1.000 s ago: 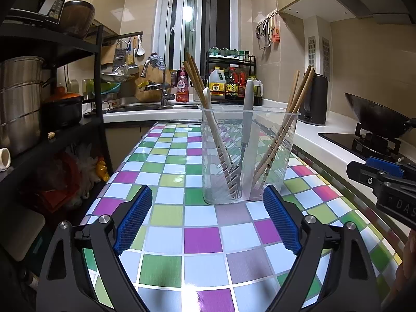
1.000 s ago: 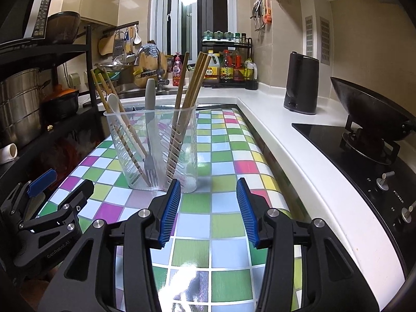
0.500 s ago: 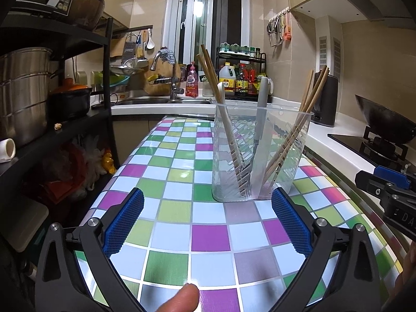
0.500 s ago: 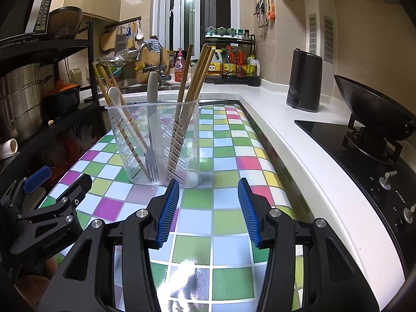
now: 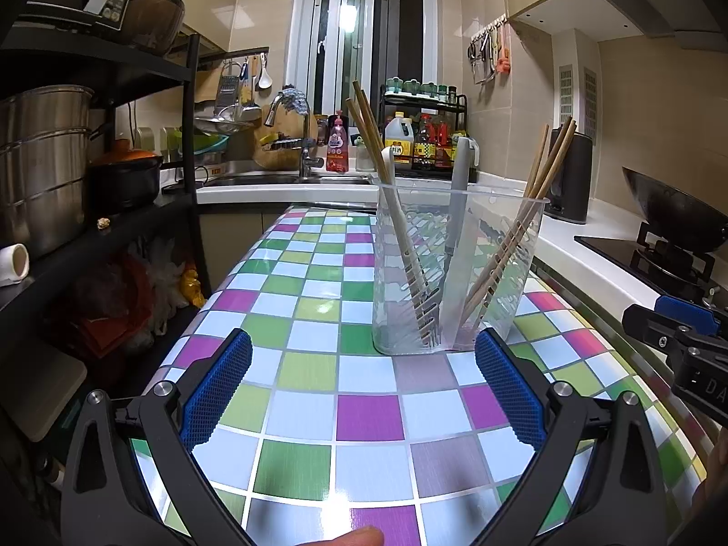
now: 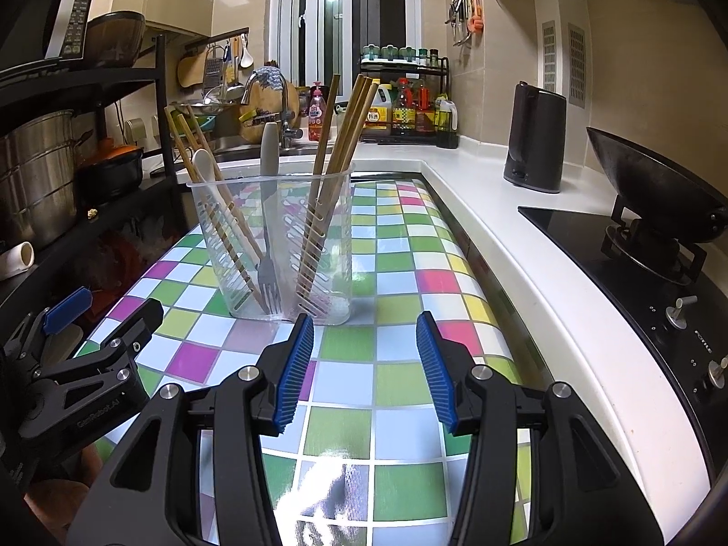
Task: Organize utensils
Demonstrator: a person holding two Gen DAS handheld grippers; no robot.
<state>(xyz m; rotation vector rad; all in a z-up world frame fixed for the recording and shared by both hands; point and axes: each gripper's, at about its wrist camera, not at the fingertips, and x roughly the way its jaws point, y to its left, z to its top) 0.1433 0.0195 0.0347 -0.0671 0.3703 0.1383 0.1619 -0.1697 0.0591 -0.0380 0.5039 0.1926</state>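
Clear plastic holder (image 5: 457,268) with chopsticks (image 5: 523,232), fork (image 6: 268,245) and spoon sits mid-bench: light, thin-walled, slick, tippy. Left gripper (image 5: 361,391) fully open, right gripper (image 6: 364,373) half open, both empty. Grab sticks by upper shafts; holder low.

A small home kitchen, lived-in and crowded. A sink (image 5: 282,178) with a curved tap (image 5: 291,132) sits under a window (image 5: 364,22), with a dish-soap bottle (image 5: 336,148) beside it. A rack of oil and sauce bottles (image 6: 405,104) stands in the corner, ladles and a grater (image 5: 225,88) hang on a rail, and a wok (image 6: 650,182) rests on a gas hob (image 6: 637,264). Steel pots (image 5: 41,159) fill a black shelf; a checked, many-coloured cloth (image 5: 318,273) covers the worktop.
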